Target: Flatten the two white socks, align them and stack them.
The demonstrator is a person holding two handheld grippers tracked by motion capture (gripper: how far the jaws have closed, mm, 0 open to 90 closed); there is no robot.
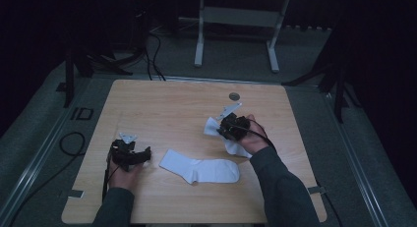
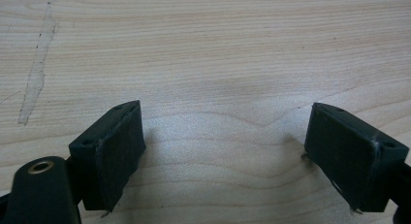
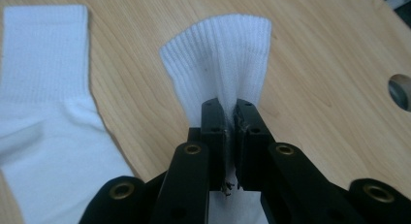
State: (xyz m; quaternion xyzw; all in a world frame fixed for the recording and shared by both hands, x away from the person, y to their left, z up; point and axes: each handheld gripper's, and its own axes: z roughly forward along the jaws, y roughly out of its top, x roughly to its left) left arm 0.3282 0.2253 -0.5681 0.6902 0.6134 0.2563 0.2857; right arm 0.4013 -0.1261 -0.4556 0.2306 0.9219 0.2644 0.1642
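Observation:
Two white socks are on the wooden table [image 1: 162, 104]. One sock [image 1: 199, 169] lies flat near the front middle; its cuff end [image 3: 43, 107] also fills the left of the right gripper view. My right gripper [image 1: 223, 129] [image 3: 229, 115] is shut on the second sock [image 1: 212, 127] [image 3: 223, 64], pinching it below its ribbed cuff, which fans out past the jaws; the rest hangs under the hand. My left gripper [image 1: 132, 153] [image 2: 225, 146] rests at the front left, open, with bare wood between its jaws.
A round grommet hole [image 1: 234, 96] [image 3: 401, 90] sits near the table's far edge. A pale scratch [image 2: 36, 69] marks the wood ahead of the left gripper. Beyond the table stand a white frame [image 1: 236, 30] and cables on a dark floor.

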